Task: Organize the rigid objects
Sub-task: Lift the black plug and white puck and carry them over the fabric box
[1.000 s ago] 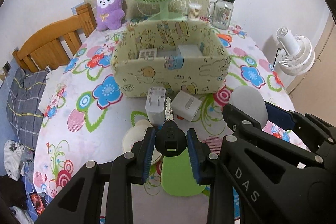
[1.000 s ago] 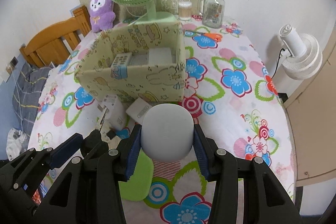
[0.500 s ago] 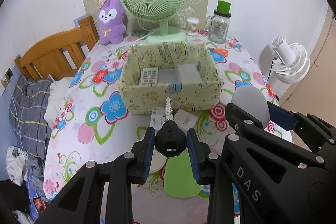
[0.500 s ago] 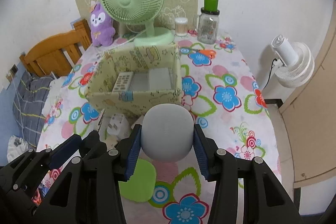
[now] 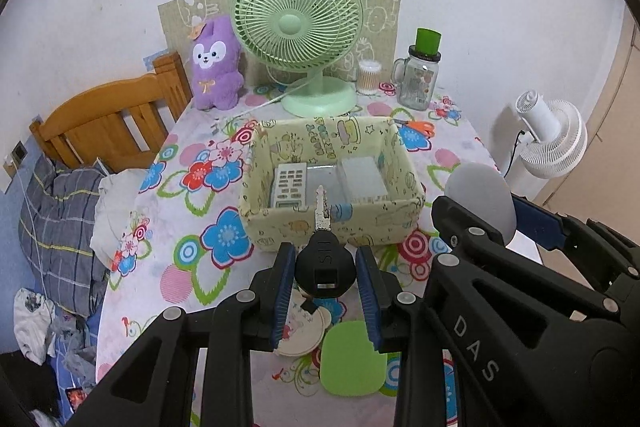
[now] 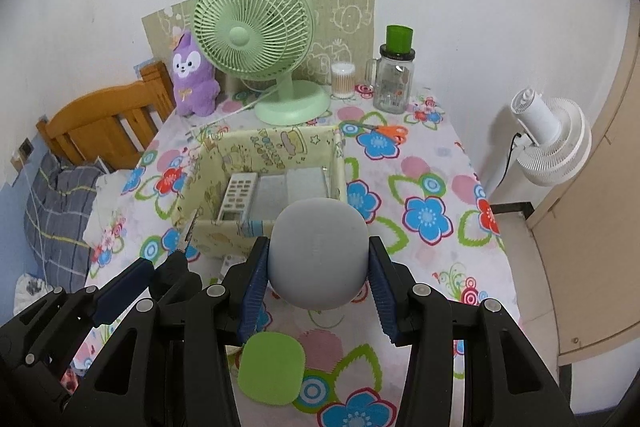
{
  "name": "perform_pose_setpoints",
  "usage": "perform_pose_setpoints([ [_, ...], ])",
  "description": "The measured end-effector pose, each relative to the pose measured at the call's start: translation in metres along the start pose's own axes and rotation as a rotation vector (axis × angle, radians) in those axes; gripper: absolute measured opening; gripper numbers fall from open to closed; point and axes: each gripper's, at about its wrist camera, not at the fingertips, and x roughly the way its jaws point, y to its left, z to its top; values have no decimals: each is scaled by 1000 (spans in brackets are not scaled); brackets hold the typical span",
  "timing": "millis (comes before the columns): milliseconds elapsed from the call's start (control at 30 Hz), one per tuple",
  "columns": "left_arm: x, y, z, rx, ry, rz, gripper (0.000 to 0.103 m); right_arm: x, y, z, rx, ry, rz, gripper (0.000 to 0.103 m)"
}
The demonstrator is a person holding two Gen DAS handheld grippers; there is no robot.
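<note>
Your left hand-held gripper pinches the stiff key by its black head, your right clamps the smooth, slippery-looking speaker mid-body, both above the surface before the box.

A matt grey shell, a key of dull metal and black plastic, and a paper-covered box were seen.

"DAS" in white letters on the black frame of the right gripper. "SH" on the black head of the key. Printed lettering on the inner wall of the box, not clearly legible.
</note>
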Motion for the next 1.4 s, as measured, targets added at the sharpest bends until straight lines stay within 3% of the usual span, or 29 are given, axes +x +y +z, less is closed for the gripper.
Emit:
perform_pose_setpoints([
  [433,20,7,26,0,-1,-4,31,21,4,25,20,-1,-8,51],
  [1067,75,18,64,-15,21,0,31,83,8,64,31,20,1,51],
  [1400,112,21,68,-1,48,16,31,125,6,66,76,86,9,51],
])
